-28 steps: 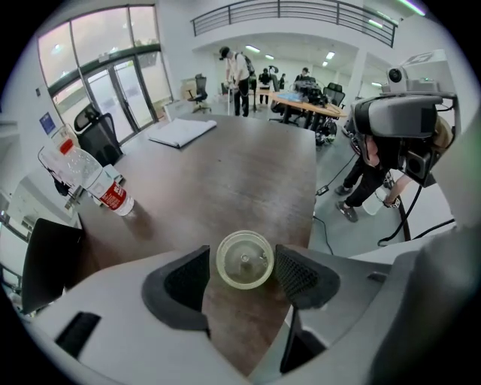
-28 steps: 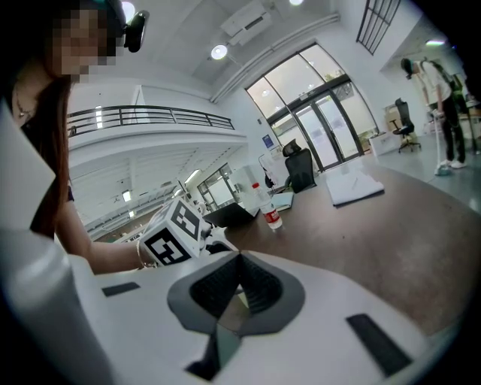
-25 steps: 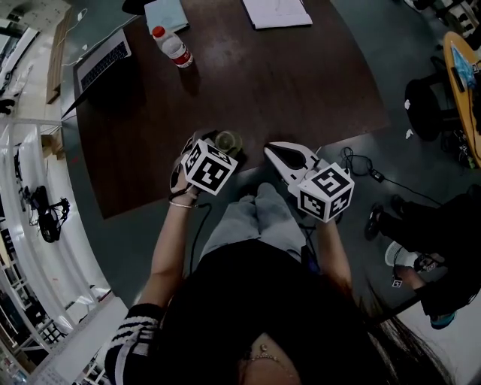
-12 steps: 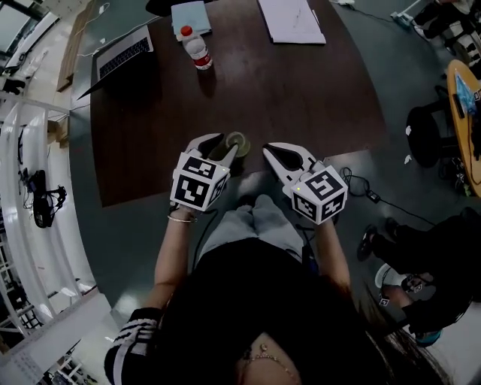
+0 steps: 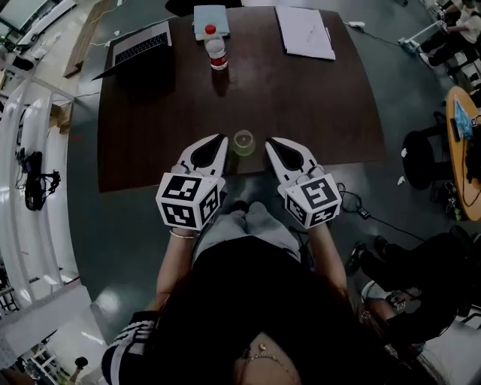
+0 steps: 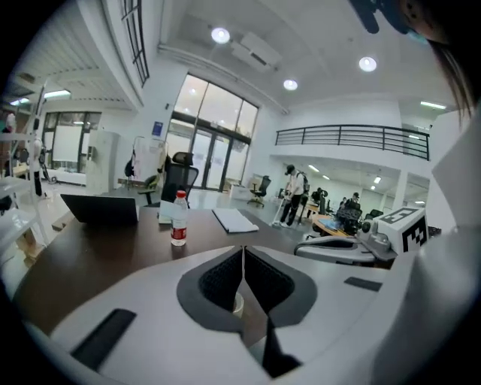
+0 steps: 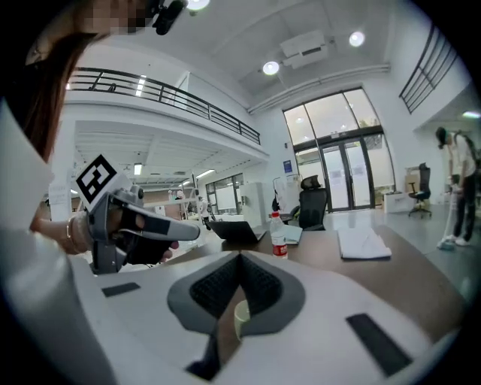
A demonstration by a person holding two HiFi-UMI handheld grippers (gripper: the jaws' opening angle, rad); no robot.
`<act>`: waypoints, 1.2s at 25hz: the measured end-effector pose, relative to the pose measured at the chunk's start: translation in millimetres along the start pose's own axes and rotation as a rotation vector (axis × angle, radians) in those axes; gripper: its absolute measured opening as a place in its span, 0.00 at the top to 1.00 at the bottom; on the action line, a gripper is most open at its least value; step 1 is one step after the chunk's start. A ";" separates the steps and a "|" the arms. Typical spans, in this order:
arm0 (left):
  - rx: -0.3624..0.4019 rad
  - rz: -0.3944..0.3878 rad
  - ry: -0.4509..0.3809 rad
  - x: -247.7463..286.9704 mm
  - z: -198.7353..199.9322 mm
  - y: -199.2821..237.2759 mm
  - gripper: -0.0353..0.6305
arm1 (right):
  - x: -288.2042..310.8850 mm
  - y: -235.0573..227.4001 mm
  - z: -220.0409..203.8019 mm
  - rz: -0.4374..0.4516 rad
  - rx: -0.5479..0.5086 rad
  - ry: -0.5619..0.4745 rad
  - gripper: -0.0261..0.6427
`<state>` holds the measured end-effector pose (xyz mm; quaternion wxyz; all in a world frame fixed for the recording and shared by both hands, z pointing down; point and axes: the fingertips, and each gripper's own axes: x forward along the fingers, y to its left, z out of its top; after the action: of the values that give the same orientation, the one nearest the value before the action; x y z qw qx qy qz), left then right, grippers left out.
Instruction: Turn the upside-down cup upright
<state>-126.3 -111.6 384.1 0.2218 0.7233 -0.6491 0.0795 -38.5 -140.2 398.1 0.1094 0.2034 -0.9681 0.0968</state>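
A pale green see-through cup (image 5: 243,141) stands on the dark wooden table (image 5: 316,105) near its front edge, its open rim facing up. My left gripper (image 5: 218,140) hovers just left of the cup, apart from it. Its jaws have just closed and nothing is between them. My right gripper (image 5: 271,143) hovers just right of the cup, shut and empty. In the left gripper view the shut left gripper (image 6: 243,252) meets above a sliver of the cup (image 6: 237,304). In the right gripper view the cup (image 7: 240,319) shows below the shut right gripper (image 7: 240,259).
A water bottle (image 5: 216,49) with a red cap stands at the table's far side, beside a blue notebook (image 5: 209,19), an open laptop (image 5: 143,46) and white papers (image 5: 304,31). Cables lie on the floor at right. People stand far off in the hall.
The left gripper has let go of the cup, pulled back and up, rolled level and closed. The cup stays standing on the table. The right gripper has risen slightly.
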 end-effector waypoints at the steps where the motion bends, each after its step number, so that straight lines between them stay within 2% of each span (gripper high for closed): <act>1: -0.008 0.013 -0.024 -4.6 3.8 0.7 0.93 | -0.4 1.5 2.7 -0.006 -0.008 -0.005 0.94; 9: -0.057 0.107 -0.137 -33.7 15.8 11.5 0.94 | -2.2 20.9 18.3 0.001 -0.057 -0.023 0.94; 12: -0.078 0.108 -0.147 -37.2 15.2 11.8 0.94 | -3.8 26.5 23.9 0.020 -0.045 -0.035 0.94; 30: -0.087 0.064 -0.161 -46.2 14.4 2.4 0.94 | -13.2 34.4 34.9 -0.009 -0.081 -0.051 0.94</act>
<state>-137.8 -76.1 353.2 0.1974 0.6958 -0.6905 -0.0002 -47.0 -112.5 356.5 0.0930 0.2057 -0.9728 0.0520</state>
